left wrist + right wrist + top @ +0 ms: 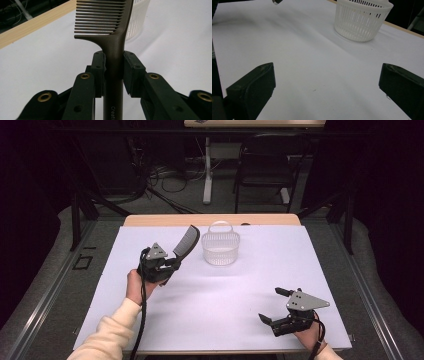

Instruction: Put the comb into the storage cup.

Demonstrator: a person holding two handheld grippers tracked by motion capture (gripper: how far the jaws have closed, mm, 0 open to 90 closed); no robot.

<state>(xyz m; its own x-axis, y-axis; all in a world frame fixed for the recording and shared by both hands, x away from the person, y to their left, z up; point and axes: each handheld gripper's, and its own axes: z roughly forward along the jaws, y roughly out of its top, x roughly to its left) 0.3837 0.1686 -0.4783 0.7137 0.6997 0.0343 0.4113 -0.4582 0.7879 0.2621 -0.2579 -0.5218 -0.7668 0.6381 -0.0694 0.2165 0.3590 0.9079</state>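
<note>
Covering the wooden table (150, 219), white sheet (215, 295) lying flat, white slotted basket (220, 249) sitting at far centre, left gripper (172, 261) clamping dark comb (186, 240) by its handle just left of the basket, right gripper (270, 306) resting near right, jaws standing wide apart.

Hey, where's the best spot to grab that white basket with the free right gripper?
Probably the basket rim, from above: it stands upright and open-topped, and the thin slatted wall fits between the wide-open jaws of the right gripper. Its handle looks folded back.
</note>
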